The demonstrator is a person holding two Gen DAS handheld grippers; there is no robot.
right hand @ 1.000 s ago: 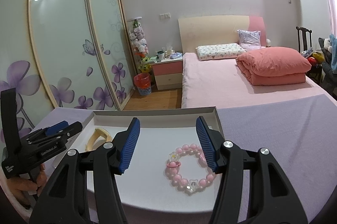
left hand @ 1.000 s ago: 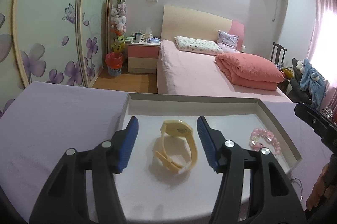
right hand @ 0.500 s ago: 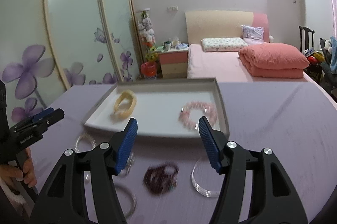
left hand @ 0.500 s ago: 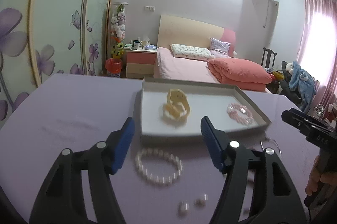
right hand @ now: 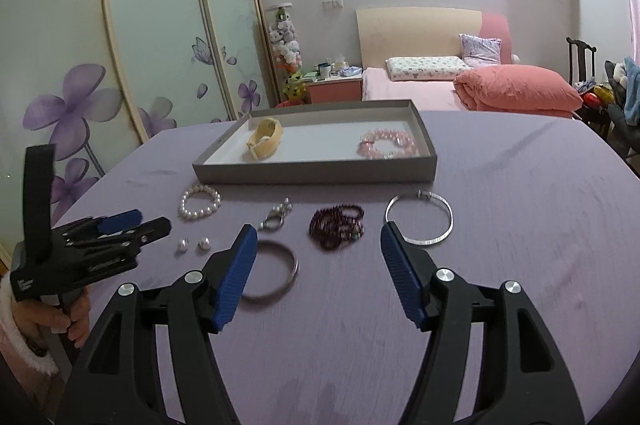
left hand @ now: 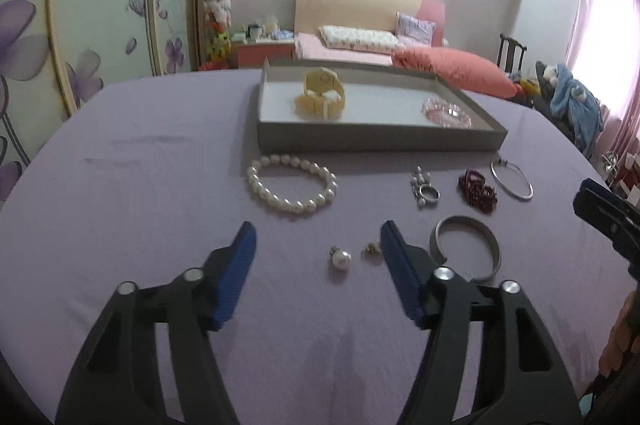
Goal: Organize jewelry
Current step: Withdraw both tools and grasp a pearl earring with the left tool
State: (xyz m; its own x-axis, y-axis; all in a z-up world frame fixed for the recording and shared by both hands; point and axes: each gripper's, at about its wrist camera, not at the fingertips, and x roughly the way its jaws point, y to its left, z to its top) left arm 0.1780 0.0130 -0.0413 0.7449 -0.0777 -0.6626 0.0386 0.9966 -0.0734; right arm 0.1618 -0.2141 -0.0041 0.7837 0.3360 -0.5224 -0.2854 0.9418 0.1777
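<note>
Both grippers are pulling back from over the grey tray [left hand: 376, 144] to above the loose jewelry on the purple tabletop [left hand: 140, 209]. The left gripper [left hand: 318, 257] is closing slightly with empty jaws, the pearl earring [left hand: 340, 259] lying on the cloth between and below them, untouched. The right gripper [right hand: 314, 257] is opening, also empty, hovering near the dark red bead bracelet [right hand: 338, 223].

The tray is sitting toward the tabletop's far edge, its long axis running left to right; the yellow watch [left hand: 322, 97] is resting on its side at the tray's left end, the pink bead bracelet [left hand: 448, 111] lying flat at the right end, apparently kept apart to stay sorted. Between the tray's near wall and the grippers, the pearl bracelet [left hand: 292, 187], ring [left hand: 429, 193], thin silver hoop [right hand: 419, 219] and grey cuff bangle [left hand: 466, 245] are lying flat, waiting.
</note>
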